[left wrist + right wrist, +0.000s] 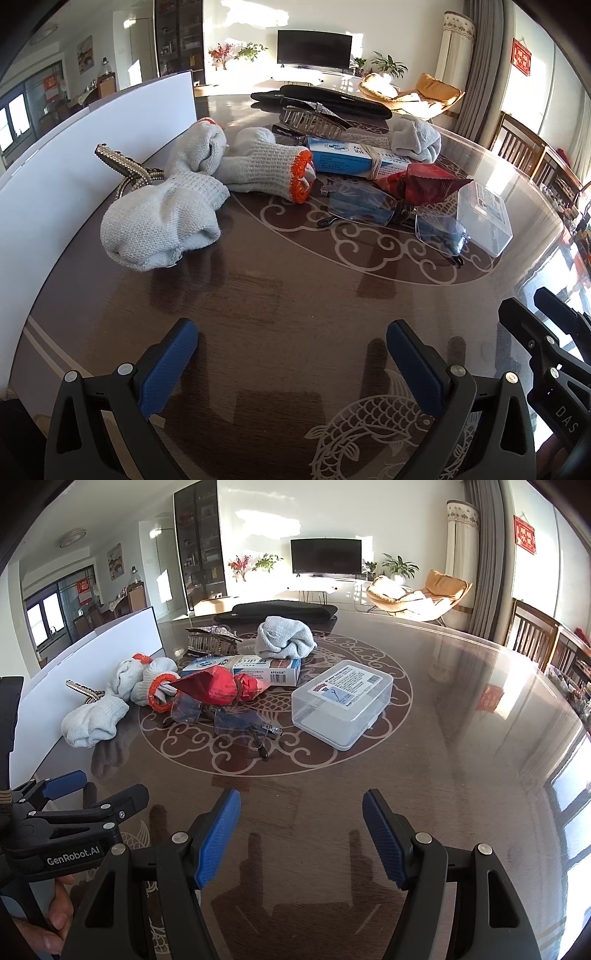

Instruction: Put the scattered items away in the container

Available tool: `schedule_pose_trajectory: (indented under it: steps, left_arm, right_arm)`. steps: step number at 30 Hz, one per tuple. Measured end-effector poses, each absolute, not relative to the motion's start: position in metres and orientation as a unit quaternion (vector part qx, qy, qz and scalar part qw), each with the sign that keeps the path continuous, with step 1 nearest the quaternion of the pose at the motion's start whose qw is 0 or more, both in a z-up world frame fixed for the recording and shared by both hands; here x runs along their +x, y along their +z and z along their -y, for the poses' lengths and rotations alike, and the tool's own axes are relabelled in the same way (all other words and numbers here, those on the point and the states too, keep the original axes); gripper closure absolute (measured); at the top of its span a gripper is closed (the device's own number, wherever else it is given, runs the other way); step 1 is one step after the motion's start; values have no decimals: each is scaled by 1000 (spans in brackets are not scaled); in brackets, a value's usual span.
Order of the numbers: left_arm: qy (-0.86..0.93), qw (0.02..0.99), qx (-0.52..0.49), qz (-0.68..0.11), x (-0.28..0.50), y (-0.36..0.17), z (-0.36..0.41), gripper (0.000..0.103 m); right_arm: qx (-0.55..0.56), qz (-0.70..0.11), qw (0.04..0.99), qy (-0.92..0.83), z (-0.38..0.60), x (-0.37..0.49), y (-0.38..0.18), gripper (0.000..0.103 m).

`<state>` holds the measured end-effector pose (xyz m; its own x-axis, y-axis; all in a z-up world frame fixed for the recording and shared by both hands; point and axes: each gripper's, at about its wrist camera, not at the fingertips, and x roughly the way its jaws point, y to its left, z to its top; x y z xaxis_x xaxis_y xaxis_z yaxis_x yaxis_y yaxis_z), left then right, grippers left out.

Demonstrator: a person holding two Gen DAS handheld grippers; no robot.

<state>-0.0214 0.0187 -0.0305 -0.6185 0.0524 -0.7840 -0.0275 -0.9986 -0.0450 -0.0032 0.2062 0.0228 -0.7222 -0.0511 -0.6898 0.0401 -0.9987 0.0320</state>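
Two spread tongs (291,354) (301,830) before scattered grey gloves (162,221), glasses (225,720), clear box (341,701).

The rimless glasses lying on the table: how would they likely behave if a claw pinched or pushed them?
The glasses look thin and rimless, so probably light and fragile. On the glossy table they would likely slide when pushed. The folded temples may snag the red packet close behind them.

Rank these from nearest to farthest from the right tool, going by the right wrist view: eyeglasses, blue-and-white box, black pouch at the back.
From the right tool, open and empty:
1. Eyeglasses, just ahead, slightly left, on the table's pattern.
2. Blue-and-white box, behind the red packet, mid pile.
3. Black pouch, at the far table edge.
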Motion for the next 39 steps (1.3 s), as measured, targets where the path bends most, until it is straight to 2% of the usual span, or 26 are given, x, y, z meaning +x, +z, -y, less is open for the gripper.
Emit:
schedule_pose_trajectory:
  steps: [12, 17, 21, 39]
  left_arm:
    - [901, 25, -433, 21, -21, -30, -16, 0]
    - [893, 20, -450, -14, -26, -32, -27, 0]
    - [881, 21, -472, -13, -37, -30, -24, 0]
    - [890, 27, -455, -12, -98, -33, -10, 0]
  right_arm:
    - [376, 8, 28, -926, -207, -5, 22, 33]
    - [375, 7, 31, -926, -206, -4, 23, 33]
    - [377, 5, 34, -926, -205, -4, 22, 33]
    - [383, 3, 29, -923, -205, -7, 20, 33]
